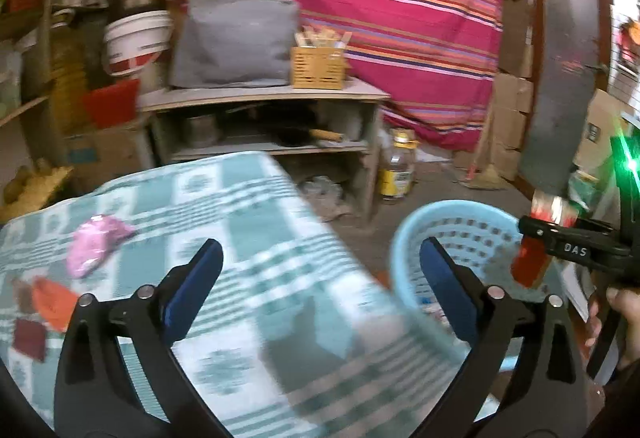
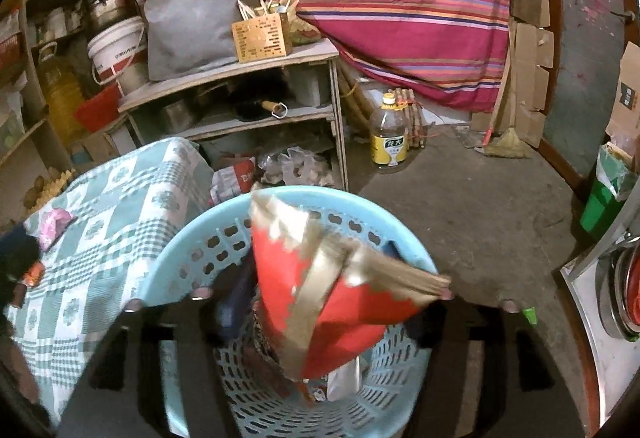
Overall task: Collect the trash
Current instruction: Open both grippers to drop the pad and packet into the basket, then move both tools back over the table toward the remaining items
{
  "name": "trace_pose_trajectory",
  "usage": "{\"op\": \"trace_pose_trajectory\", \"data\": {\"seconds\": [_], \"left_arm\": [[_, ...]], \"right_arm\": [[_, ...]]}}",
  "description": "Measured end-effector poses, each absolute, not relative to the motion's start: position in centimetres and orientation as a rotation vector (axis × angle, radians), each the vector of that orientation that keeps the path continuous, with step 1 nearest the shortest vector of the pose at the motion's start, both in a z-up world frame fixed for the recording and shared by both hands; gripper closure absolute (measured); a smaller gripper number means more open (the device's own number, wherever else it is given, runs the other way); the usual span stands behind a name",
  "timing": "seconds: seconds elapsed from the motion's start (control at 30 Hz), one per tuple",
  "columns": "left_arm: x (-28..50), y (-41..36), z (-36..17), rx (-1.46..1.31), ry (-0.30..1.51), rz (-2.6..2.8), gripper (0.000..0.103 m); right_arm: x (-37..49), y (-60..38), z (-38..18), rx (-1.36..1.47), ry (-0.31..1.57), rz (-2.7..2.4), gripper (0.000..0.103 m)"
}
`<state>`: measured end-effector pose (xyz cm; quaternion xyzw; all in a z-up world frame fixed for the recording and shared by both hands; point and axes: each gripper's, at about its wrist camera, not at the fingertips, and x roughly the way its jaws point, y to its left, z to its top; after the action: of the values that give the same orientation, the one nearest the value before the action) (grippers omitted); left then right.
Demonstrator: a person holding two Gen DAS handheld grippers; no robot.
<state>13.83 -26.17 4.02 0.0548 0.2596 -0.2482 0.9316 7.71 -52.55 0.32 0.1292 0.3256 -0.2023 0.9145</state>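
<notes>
Trash, a red-and-silver wrapper (image 2: 320, 290), is seen over the blue perforated basket (image 2: 192, 238), between the right gripper (image 2: 320, 302) jaws, which are spread apart; whether the pads touch it cannot be told; the left gripper (image 1: 320, 270) is held wide open and empty above the checked tablecloth (image 1: 240, 206), where a pink wrapper (image 1: 94, 244) lies.

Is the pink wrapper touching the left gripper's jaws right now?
Apart. The left wrist view shows the pink wrapper lying on the checked cloth, off to the left of the left gripper, with bare cloth between them; nothing sits between the open jaws.
</notes>
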Motion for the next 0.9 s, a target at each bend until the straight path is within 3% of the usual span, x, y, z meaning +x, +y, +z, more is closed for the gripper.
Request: {"op": "trace_pose_trajectory", "data": {"seconds": [0.17, 0.37, 0.9], "left_arm": [[14.8, -20.6, 4.4, 0.090, 0.542, -0.424, 0.006], [15.5, -13.0, 4.8, 0.049, 0.529, -0.325, 0.006], [16.9, 2.3, 1.2, -0.023, 0.614, -0.100, 0.006]], "right_arm": [[8.9, -51.6, -0.2, 0.274, 0.709, -0.441, 0.020], [9.4, -46.7, 2.3, 0.226, 0.628, -0.414, 0.010], [17.2, -27.9, 2.2, 0.059, 0.637, -0.107, 0.010]]}}
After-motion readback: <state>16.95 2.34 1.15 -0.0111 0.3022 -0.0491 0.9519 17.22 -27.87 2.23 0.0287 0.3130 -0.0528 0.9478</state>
